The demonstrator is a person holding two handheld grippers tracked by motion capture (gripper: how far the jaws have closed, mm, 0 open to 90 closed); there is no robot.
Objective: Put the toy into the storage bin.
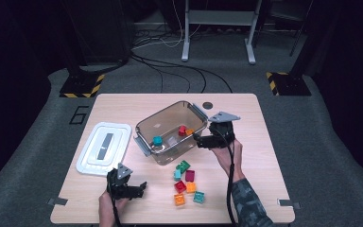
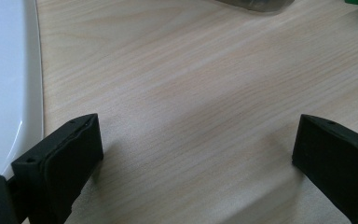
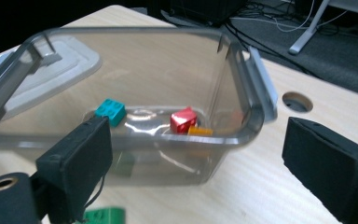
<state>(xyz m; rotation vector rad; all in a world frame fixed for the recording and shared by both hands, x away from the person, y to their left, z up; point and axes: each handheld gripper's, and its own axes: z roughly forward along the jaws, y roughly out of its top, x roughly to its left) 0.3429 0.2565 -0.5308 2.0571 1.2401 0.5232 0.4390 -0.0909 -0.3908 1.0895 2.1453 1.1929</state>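
Note:
A clear plastic container (image 1: pixel 169 153) stands in the middle of the table with a teal brick (image 1: pixel 157 140), a red brick (image 1: pixel 182 130) and an orange brick (image 1: pixel 189 132) inside. My right gripper (image 1: pixel 198 140) is at the container's right-hand rim, open and holding nothing. In the right gripper view its jaws (image 3: pixel 200 154) stand wide before the container wall (image 3: pixel 242 135), with the teal brick (image 3: pixel 110 111), red brick (image 3: pixel 183 120) and orange brick (image 3: pixel 199 132) behind it. My left gripper (image 1: pixel 142 187) rests near the front left edge, open (image 2: pixel 196 144) over bare wood.
A white lid (image 1: pixel 104 148) lies left of the container, and its edge (image 2: pixel 4 84) is beside my left jaw. Several loose bricks, among them green (image 1: pixel 183 166), red (image 1: pixel 180 187) and orange (image 1: pixel 179 199), lie in front of the container. A cable hole (image 1: pixel 208 105) sits behind it.

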